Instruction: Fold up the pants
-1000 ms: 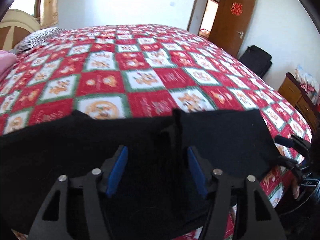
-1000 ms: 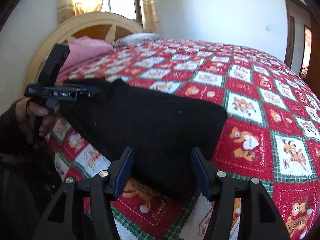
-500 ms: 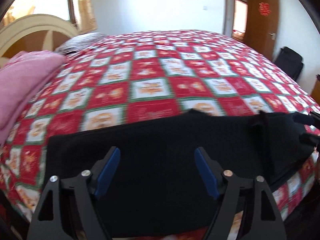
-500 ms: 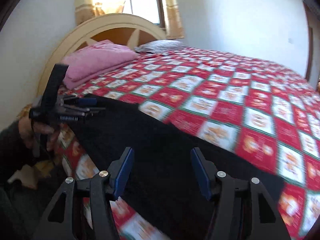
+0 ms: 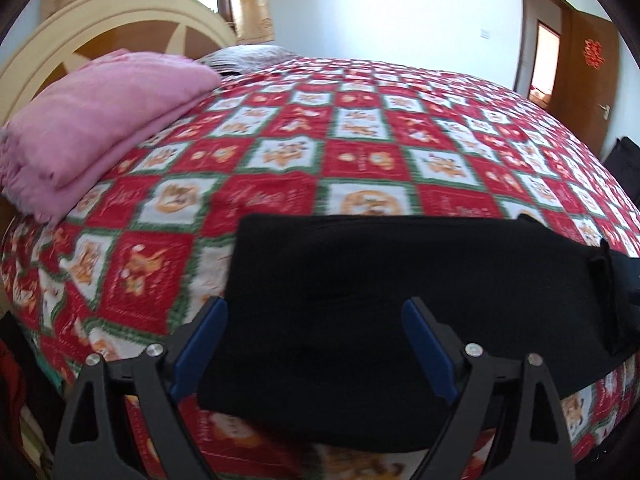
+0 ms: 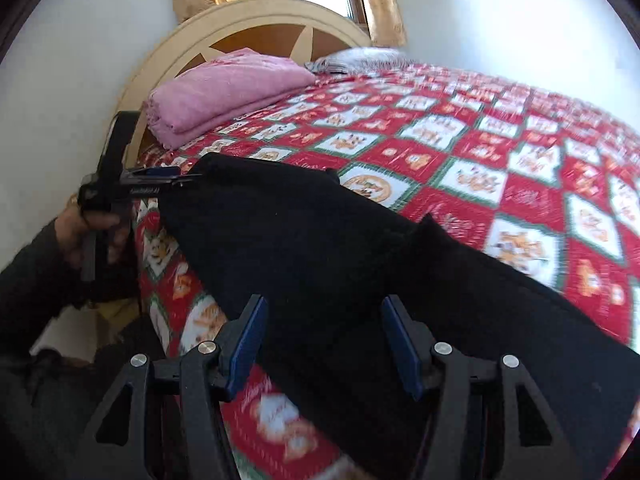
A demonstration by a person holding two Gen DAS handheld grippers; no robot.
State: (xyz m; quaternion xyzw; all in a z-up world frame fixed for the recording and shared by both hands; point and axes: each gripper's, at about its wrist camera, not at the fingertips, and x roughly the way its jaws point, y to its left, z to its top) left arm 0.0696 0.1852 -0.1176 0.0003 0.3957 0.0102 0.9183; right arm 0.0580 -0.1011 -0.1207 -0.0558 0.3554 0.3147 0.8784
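Note:
The black pants [image 5: 400, 280] lie folded in a long strip along the near edge of the bed, also seen in the right wrist view [image 6: 320, 248]. My left gripper [image 5: 314, 332] is open and empty over the strip's left end. In the right wrist view the left gripper [image 6: 176, 178] shows at the far left by the pants' end. My right gripper [image 6: 322, 338] is open and empty above the middle of the strip.
The bed carries a red, white and green checked quilt [image 5: 360, 152]. A folded pink blanket [image 5: 100, 120] and a grey pillow [image 5: 248, 56] lie by the cream headboard [image 6: 256, 32]. A brown door [image 5: 584, 76] stands open at far right.
Both grippers have swung left towards the headboard end. The left gripper has opened wider, and the pants now lie as a longer, flatter strip.

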